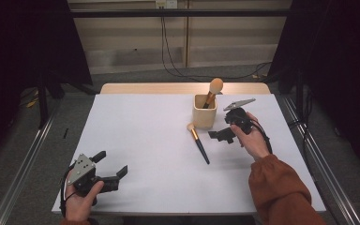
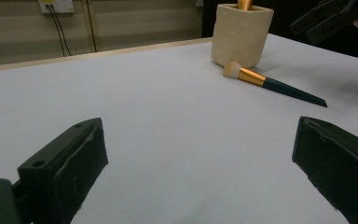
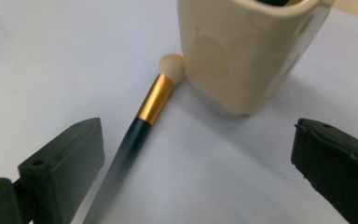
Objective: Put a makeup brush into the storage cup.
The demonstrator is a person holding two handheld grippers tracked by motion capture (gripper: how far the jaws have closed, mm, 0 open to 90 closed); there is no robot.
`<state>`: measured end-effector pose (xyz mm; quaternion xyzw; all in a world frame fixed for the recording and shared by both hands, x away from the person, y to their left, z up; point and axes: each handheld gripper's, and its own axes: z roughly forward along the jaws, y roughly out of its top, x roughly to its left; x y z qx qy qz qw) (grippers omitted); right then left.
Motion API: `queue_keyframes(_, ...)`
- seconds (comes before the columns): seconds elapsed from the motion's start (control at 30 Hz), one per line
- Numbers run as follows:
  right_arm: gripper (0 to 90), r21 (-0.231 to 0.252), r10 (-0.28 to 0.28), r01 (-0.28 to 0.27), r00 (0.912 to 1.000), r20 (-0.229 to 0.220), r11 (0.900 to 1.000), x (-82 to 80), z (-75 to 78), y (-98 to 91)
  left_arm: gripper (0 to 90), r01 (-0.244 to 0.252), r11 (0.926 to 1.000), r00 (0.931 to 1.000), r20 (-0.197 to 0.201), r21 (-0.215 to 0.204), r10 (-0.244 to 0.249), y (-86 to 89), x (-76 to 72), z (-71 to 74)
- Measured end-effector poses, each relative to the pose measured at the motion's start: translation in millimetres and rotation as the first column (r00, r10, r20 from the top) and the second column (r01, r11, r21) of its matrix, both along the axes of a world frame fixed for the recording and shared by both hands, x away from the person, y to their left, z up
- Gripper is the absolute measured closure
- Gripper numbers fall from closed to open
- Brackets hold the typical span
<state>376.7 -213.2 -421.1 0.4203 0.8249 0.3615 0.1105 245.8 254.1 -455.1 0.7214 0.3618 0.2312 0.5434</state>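
High view: brush (image 1: 213, 91) upright in cream cup (image 1: 204, 117)

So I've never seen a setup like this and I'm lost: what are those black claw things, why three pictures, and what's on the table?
A person sits at a white table, holding a two-jaw hand gripper in each hand. The high view looks down from above: the left gripper is near the table's front corner, the right gripper beside the cup. The other two pictures come from cameras riding on each gripper, so the black blocks at their bottom edges are its own jaws.

On the table stands a cream square cup with one makeup brush in it. A second makeup brush, with a gold band and dark handle, lies flat, its bristles against the cup's base. Both grippers are open and hold nothing.
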Motion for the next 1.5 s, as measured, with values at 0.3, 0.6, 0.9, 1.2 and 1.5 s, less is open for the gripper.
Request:
queue_keyframes(0.3, 3.1, -0.104, 0.061, -0.077, 0.9859, -0.156, 0.9915, 9.6, -0.8, 12.4, 2.9, 0.001, 1.0000, 1.0000, -0.003, 0.005, -0.001, -0.1, -0.2, -0.3)
queue_keyframes(0.6, 4.3, -0.209, 0.059, -0.120, 0.9586, -0.279, 0.9705, 17.6, -8.5, 22.7, 2.9, 0.004, 1.0000, 1.0000, -0.003, 0.009, -0.004, 0.5, -0.6, -0.4)
queue_keyframes(0.9, 4.2, -0.218, 0.084, -0.162, 0.9413, -0.327, 0.9623, 20.7, -7.0, 33.8, 2.9, 0.004, 1.0000, 1.0000, -0.005, 0.008, -0.004, -0.1, -0.8, -0.4)
queue_keyframes(1.2, 5.7, -0.255, 0.086, -0.182, 0.9344, -0.346, 0.9496, 25.4, -8.2, 49.6, 2.9, 0.004, 1.0000, 1.0000, -0.008, 0.005, -0.004, -0.1, -0.7, -0.6)
queue_keyframes(1.5, 4.6, -0.276, 0.127, -0.235, 0.9250, -0.358, 0.9320, 31.5, -11.3, 69.1, 2.9, 0.006, 1.0000, 1.0000, -0.007, 0.005, -0.005, -0.4, -0.8, -0.7)
